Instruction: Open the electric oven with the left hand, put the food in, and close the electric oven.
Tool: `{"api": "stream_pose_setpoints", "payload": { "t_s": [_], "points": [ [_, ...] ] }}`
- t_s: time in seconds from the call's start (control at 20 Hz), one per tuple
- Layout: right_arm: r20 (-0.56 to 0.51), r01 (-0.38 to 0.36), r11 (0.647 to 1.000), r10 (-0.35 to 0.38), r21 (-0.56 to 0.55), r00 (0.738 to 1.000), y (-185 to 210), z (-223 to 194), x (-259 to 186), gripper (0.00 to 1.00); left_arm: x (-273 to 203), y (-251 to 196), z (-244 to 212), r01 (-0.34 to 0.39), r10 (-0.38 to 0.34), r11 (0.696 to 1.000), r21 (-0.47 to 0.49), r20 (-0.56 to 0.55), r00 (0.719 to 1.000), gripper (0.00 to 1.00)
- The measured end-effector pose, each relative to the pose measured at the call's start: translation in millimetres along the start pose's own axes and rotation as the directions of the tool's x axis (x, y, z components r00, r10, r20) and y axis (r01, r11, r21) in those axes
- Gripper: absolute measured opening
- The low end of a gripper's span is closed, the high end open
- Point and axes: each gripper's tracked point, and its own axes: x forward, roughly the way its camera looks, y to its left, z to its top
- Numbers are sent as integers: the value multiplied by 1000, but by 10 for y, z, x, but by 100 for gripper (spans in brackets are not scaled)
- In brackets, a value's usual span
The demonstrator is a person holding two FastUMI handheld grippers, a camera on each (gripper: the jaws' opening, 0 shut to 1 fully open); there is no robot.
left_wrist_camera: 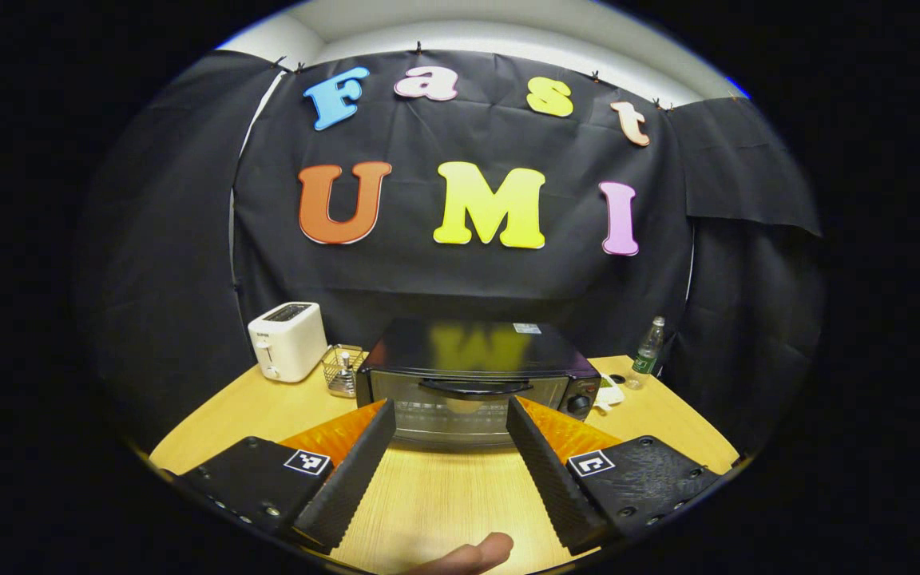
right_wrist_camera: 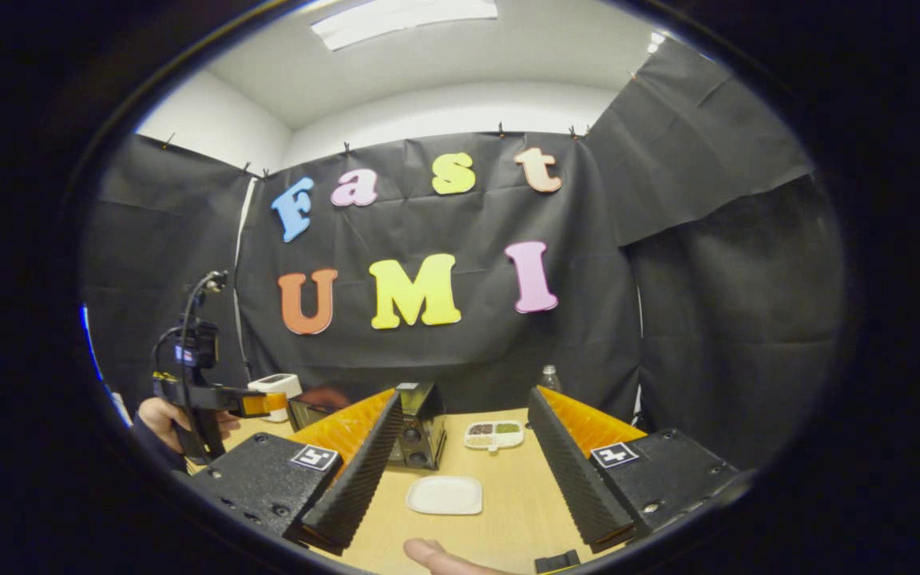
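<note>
Jaws of your left gripper (left_wrist_camera: pixel 450 415) and right gripper (right_wrist_camera: pixel 466 407) gape wide over the wooden table (left_wrist_camera: pixel 444 495); the shut oven (left_wrist_camera: pixel 472 379) sits just ahead between the left pair.

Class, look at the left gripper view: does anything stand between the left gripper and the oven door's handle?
Nothing visible does. The left gripper is open and faces the oven's handle across bare table.

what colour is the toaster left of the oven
White; the toaster shows best in the left gripper view.
</note>
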Motion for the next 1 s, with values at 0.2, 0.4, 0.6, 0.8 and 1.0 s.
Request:
{"api": "stream_pose_setpoints", "payload": {
  "t_s": [0.2,0.4,0.6,0.8,1.0],
  "points": [
    [10,-20,1000,20,0,1000,105,86,-218,96,-614,11,182,-1,1,1000,11,69,998,92],
    [49,-32,999,34,-31,998,188,211,-415,96,-1183,-35,357,11,-8,1000,-15,157,988,92],
    [55,-43,998,45,-41,997,270,234,-501,96,-1591,-105,373,23,-16,999,-31,203,979,91],
    [40,-63,996,65,-60,997,357,143,-550,96,-1896,-102,273,26,-20,999,-25,220,975,92],
    [15,-84,994,85,-76,996,461,-26,-585,96,-2111,-101,112,29,-17,998,-48,228,974,92]
  ]
}}
